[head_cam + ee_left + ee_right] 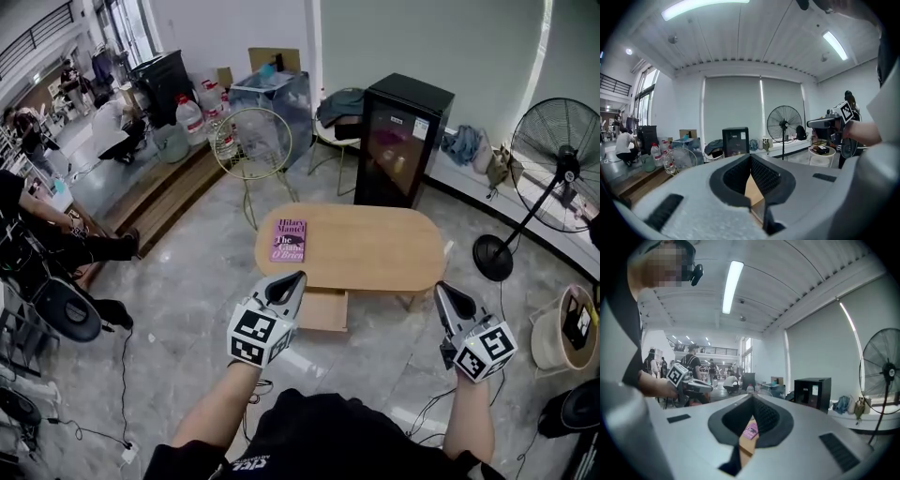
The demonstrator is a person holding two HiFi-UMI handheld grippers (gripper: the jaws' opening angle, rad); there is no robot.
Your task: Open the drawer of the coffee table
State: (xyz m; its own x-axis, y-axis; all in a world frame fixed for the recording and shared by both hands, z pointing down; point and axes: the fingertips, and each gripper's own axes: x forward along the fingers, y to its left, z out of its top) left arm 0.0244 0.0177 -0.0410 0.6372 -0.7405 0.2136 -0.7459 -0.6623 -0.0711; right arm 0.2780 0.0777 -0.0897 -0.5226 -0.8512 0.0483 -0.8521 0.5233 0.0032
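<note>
Both closed and empty, left tongs and right tongs face the table, its open drawer just beyond the left

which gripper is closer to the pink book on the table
Left. The left gripper hangs just in front of the pink paperback book; the right gripper is by the right end of the oval wooden table.

A pink paperback book on the oval light-wood desk bore the only legible print: "Hilary Mantel" across the top of its cover, with "The" and "O'Brien" below and a word between them too small to be sure of. The white label on the black glass-door fridge could not be read.
</note>
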